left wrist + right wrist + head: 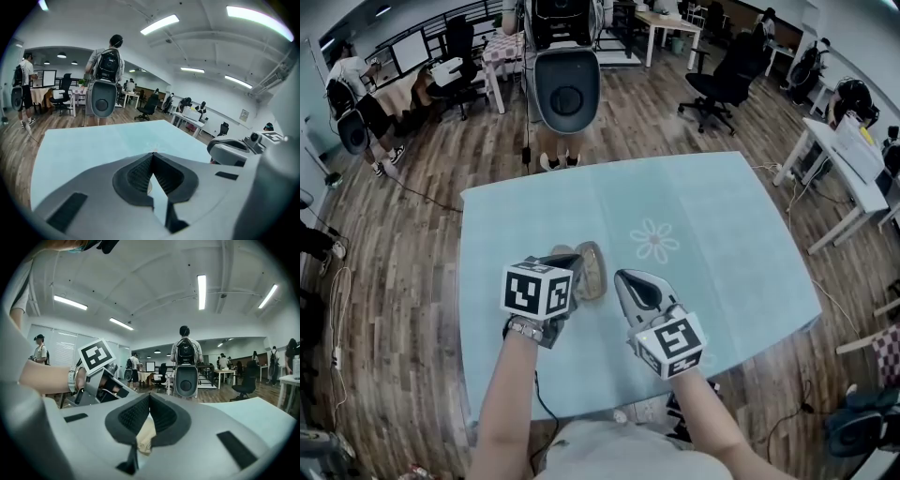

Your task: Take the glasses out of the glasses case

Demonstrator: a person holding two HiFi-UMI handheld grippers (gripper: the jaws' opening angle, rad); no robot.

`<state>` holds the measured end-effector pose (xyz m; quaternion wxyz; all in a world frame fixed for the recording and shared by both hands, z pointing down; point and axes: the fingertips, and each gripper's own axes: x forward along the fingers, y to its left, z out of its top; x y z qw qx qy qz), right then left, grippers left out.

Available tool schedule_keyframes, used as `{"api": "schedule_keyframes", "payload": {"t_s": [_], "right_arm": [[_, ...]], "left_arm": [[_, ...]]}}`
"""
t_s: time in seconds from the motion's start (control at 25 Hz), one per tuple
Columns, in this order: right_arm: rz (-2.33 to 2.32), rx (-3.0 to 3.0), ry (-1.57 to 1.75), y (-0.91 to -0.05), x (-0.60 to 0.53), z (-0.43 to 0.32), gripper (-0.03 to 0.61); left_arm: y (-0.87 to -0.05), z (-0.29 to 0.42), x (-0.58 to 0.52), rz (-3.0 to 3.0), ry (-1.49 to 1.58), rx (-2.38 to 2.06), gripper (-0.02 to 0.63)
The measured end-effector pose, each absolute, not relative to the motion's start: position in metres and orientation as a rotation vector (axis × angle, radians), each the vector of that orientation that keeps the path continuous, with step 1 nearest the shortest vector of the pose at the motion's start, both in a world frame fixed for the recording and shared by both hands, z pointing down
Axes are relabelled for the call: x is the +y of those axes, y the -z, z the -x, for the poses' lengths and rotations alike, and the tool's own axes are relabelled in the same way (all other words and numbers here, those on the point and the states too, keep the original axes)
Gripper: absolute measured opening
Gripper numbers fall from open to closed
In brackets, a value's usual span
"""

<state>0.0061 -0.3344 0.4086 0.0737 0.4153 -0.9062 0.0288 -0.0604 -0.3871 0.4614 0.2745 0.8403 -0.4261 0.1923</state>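
Roughly in the middle of the near half of the pale blue cloth-covered table (722, 234) lies the tan oval glasses case (591, 272). It rests flat on the cloth, its long side running away from the person, below and to the left of a white flower motif (655, 240) printed on the cloth. The case looks soft and beige with a lighter rim around a slightly darker middle. Whether its lid is up or down cannot be told.

The grey left gripper with a black-and-white marker cube (574, 259) reaches in from the case's left and covers that edge. In the left gripper view its jaws are closed, tips meeting, with only blue cloth and a thin beige sliver showing through the gap behind them.

The matching grey right gripper (623, 277) sits just right of the case, pointing toward it. In the right gripper view its jaws also meet at the tips. A beige patch of the case shows through the opening behind them, and whether the pads touch it cannot be told.
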Motion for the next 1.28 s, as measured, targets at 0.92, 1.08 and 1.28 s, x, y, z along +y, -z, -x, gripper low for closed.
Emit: {"api": "schedule_keyframes", "payload": {"t_s": [0.92,1.08,1.28], "right_arm": [[-1.229,-2.614,-0.311,-0.482,-0.385,0.0,0.006],[-1.231,-2.605,-0.338,-0.49,-0.391,-0.002,0.006],[-1.234,-2.584,-0.369,-0.501,-0.397,-0.004,0.006]], "left_arm": [[-0.572,0.069,-0.433,-1.95,-0.242,-1.015,0.117],[-0.588,0.067,-0.437,-1.899,-0.254,-1.041,0.133],[-0.603,0.068,-0.443,-1.783,-0.292,-1.068,0.161]]}}
